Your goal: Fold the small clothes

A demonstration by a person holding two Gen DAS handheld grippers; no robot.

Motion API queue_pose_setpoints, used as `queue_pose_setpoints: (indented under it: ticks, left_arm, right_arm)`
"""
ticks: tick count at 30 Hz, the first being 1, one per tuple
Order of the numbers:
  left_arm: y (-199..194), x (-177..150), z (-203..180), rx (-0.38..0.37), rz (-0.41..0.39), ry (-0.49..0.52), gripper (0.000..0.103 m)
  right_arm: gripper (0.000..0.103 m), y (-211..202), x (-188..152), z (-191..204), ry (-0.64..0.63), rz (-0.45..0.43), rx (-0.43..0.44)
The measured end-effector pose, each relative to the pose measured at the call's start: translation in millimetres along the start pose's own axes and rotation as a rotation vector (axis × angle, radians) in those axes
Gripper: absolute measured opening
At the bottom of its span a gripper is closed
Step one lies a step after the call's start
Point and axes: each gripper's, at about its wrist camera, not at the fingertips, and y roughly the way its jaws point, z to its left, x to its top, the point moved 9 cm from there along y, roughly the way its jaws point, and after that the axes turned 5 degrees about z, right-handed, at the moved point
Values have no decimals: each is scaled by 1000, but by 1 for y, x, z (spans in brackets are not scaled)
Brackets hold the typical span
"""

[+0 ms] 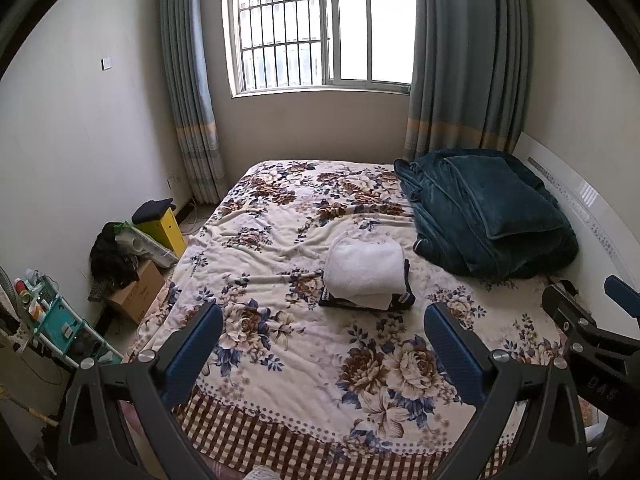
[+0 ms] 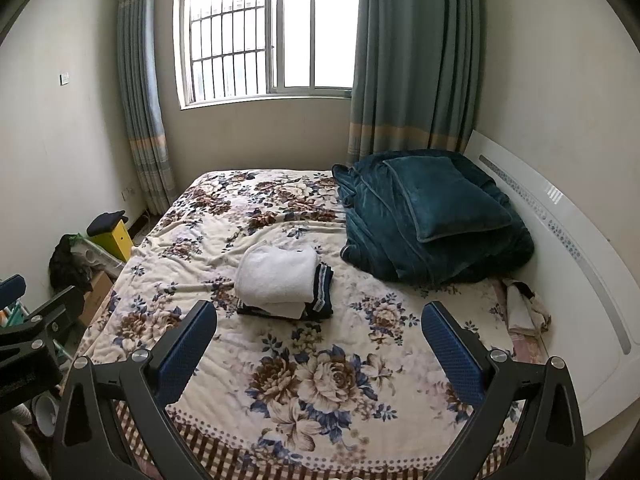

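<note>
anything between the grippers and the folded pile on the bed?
Nothing visible. Left gripper and right gripper are both open and empty, held short of the folded pile. Only bare floral bedspread lies between. The teal blanket sits off to the right by the headboard, outside the path.

Home bedroom; floral-covered bed (image 1: 304, 360), curtained window (image 1: 320, 24)

White towel (image 1: 365, 264), floral bedspread (image 1: 280, 344), teal blanket (image 1: 488, 216).

Fluffy white towel (image 1: 364, 268); plush floral blanket (image 1: 280, 344); glossy white headboard (image 2: 560, 240).
</note>
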Motion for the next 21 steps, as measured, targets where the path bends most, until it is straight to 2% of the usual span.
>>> queue_pose_setpoints:
  ticks: [21]
  left_arm:
    - [-5,-6,6,9,-8,0,103]
  right_arm:
    - [103,0,-6,-4,7,-1,0]
